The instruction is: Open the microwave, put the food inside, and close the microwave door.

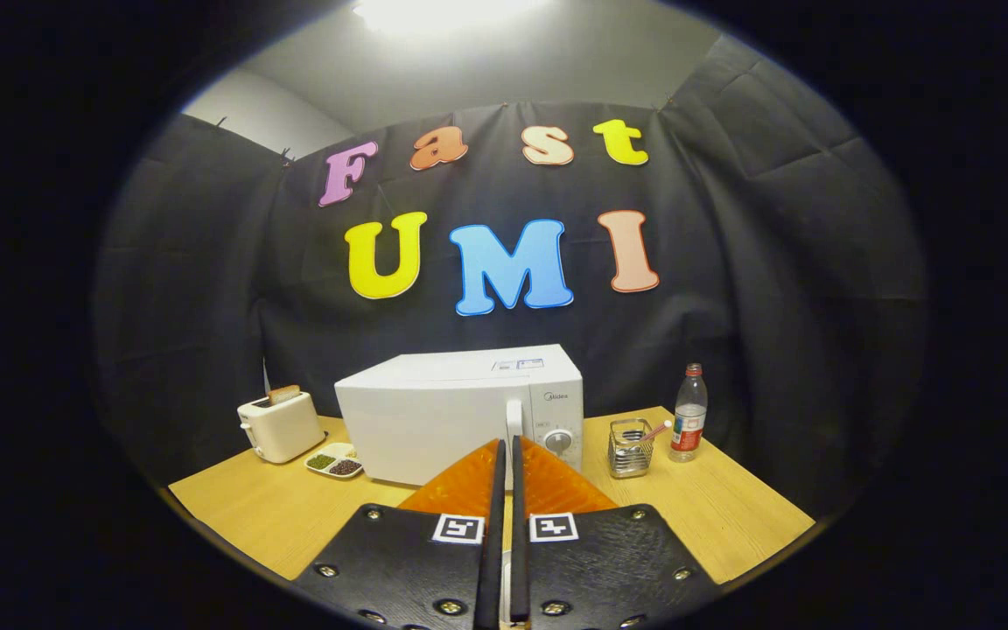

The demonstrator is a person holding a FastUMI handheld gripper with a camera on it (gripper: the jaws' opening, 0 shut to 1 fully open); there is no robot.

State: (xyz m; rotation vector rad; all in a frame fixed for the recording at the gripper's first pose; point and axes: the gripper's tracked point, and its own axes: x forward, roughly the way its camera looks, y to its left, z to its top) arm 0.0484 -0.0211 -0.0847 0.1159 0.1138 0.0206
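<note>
A white microwave [460, 411] stands on the wooden table [250, 507], door closed, with a vertical handle [514, 416] and two round knobs [558, 440] on its right side. My gripper [505, 448] is shut with nothing between its fingers, the two fingertips pressed together. The tips point at the microwave's handle and sit in front of it; how far apart they are I cannot tell. A small white dish [334, 460] with green and dark food lies on the table by the microwave's left front corner.
A white toaster [280, 425] with a slice in it stands left of the dish. Right of the microwave are a clear holder [629, 447] with a utensil and a plastic water bottle [689, 414]. Black cloth walls close the booth behind.
</note>
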